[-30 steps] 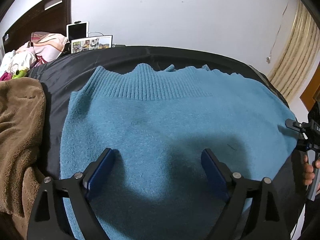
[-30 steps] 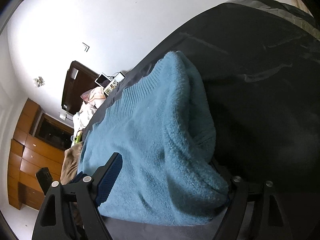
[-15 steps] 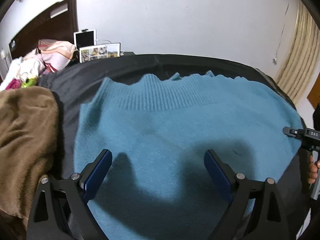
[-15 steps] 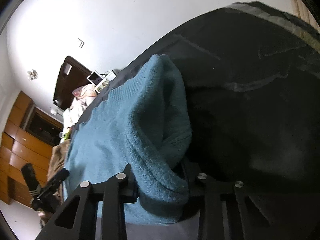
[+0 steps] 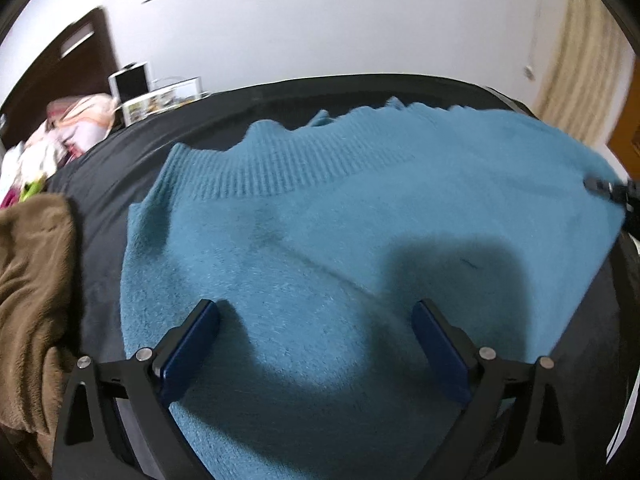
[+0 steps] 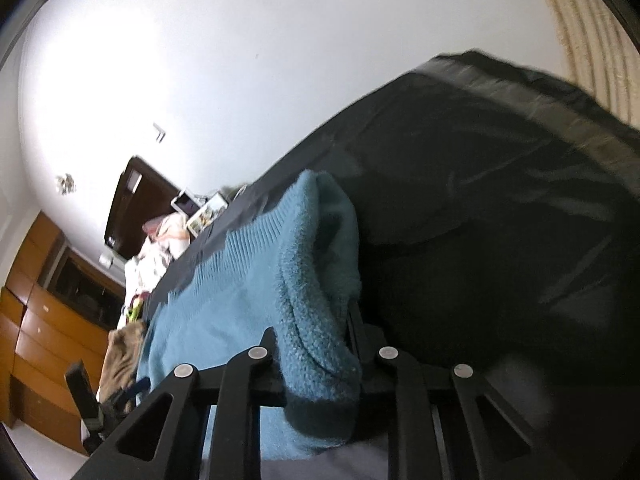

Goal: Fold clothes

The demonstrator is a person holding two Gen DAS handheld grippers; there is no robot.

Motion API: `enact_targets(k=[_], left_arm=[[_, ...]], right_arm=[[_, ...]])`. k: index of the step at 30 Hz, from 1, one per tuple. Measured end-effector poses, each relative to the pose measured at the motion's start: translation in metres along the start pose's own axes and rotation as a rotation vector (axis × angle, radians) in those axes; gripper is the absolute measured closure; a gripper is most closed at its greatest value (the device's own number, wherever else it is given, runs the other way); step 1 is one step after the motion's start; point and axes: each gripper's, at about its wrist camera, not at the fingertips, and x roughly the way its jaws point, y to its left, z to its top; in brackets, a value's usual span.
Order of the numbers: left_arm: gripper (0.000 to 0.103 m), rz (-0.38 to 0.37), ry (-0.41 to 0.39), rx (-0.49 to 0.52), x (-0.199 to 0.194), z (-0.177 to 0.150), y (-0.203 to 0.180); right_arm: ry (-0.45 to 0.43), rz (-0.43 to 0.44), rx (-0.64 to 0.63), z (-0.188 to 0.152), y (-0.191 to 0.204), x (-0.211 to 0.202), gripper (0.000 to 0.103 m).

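Since the earlier frames, the right gripper [image 6: 316, 344] has gone from straddling the sweater's edge with its jaws wide to clamping that edge, its jaws having just been closing. The left gripper [image 5: 316, 334] has shifted across the garment, so the brown blanket [image 5: 34, 300] now shows less at the left edge; its jaws have just been opening a little further.

Left wrist view: the blue sweater [image 5: 360, 208] lies spread flat on the black sheet [image 5: 100, 192], ribbed band toward the far side. The left gripper stands with both blue pads [image 5: 192, 344] wide apart above the near part of the knit, nothing between them. The brown blanket lies just beside the sweater's left edge. At the far right edge of the sweater, the tip of the right gripper [image 5: 608, 190] meets the fabric. Pillows and bedding [image 5: 76, 124] and a picture frame [image 5: 160, 98] sit at the far left, against a dark headboard [image 5: 56, 68].

Right wrist view: the right gripper is closed on a thick bunched fold of the sweater [image 6: 248, 280], which rises between the jaws and runs away to the far left. The black sheet [image 6: 500, 200] fills the right side. Wooden cabinets [image 6: 44, 320] stand at the left.
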Motion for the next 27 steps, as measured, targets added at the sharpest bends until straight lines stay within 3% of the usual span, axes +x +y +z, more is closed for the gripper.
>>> enact_targets(k=[15, 19, 20, 21, 27], left_arm=[[0.001, -0.042, -0.018, 0.009, 0.006, 0.004, -0.008], [0.001, -0.043, -0.028, 0.013, 0.007, 0.002, -0.009], [0.001, -0.044, -0.029, 0.013, 0.007, 0.002, -0.009], [0.001, -0.046, -0.03, 0.014, 0.006, 0.002, -0.008], [0.001, -0.057, -0.036, 0.008, 0.005, 0.002, -0.005]], right_arm=[[0.062, -0.013, 0.099, -0.01, -0.035, 0.0, 0.077], [0.074, -0.021, 0.113, -0.012, -0.041, 0.001, 0.067], [0.077, -0.021, 0.114, -0.012, -0.042, 0.001, 0.054], [0.078, -0.017, 0.114, -0.013, -0.042, 0.002, 0.05], [0.097, -0.011, 0.078, -0.013, -0.04, 0.007, 0.048]])
